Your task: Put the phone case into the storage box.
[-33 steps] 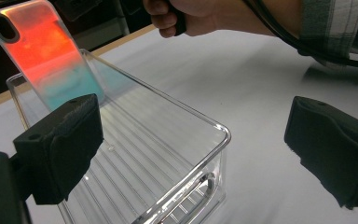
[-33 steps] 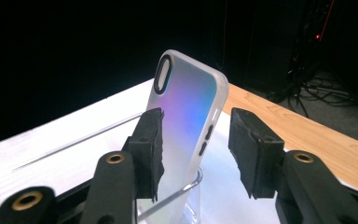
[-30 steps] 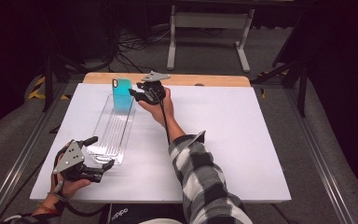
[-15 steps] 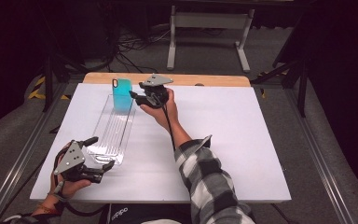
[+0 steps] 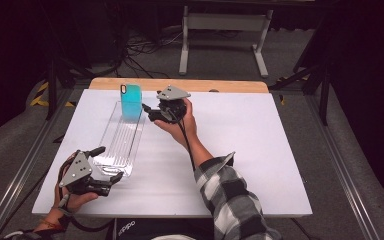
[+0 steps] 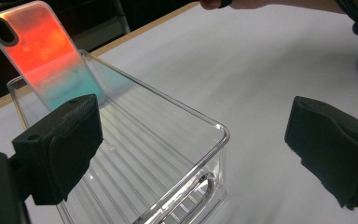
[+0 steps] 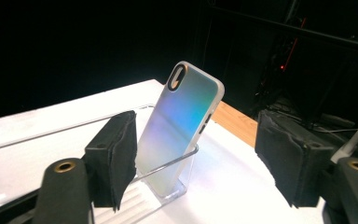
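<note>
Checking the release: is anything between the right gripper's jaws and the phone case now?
No. In the right gripper view the jaws stand apart from the phone case, having just opened; the case leans in the clear bin.

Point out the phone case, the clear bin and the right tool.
phone case point(image 7: 182, 121): right gripper view, middle of its iridescent back.
clear bin point(image 6: 214, 128): left gripper view, near corner of its rim.
right tool point(image 5: 150, 113): high view, midway between its fingertips.
</note>
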Motion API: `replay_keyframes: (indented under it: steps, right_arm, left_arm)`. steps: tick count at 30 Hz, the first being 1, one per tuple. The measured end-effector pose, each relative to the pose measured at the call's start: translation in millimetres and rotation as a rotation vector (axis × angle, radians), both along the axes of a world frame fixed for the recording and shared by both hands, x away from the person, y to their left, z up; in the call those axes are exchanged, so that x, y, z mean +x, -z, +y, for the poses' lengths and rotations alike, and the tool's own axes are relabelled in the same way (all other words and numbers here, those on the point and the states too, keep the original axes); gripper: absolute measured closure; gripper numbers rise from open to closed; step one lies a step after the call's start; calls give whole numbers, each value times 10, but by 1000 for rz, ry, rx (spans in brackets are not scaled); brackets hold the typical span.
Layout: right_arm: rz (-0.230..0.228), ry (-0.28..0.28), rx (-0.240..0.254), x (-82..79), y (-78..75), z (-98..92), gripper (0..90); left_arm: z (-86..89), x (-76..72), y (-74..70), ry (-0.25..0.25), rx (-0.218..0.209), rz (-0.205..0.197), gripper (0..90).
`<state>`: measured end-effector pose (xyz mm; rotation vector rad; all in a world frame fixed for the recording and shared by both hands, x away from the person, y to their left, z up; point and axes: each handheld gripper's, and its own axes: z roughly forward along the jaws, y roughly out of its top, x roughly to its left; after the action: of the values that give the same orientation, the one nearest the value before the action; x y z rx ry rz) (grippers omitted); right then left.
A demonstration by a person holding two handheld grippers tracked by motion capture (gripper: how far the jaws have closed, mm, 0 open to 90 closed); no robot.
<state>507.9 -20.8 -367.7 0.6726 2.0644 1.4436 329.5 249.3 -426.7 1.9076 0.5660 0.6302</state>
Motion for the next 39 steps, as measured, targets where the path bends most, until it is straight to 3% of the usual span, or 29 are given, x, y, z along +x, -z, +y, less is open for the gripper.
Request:
replay_keyframes:
  steps: [5,8,11,15,27,39]
  right_arm:
    - [-21,28,-25,-61,-15,-28,185]
    - [-25,35,-34,-76,-10,-36,168]
    - [-52,35,-78,-125,-19,-40,138]
    - [-70,26,-75,-187,-60,-75,101]
    - [-110,17,-95,-330,-124,-181,95]
    - [-144,43,-100,-439,-217,-470,104]
  left_arm:
    - [-13,19,13,-2,15,-3,46]
    - [-19,17,15,1,16,-2,45]
    - [-22,18,12,6,22,-6,44]
    - [-32,22,19,8,27,-1,44]
    - [-47,17,25,5,40,-9,44]
    - [-56,15,28,3,43,-6,38]
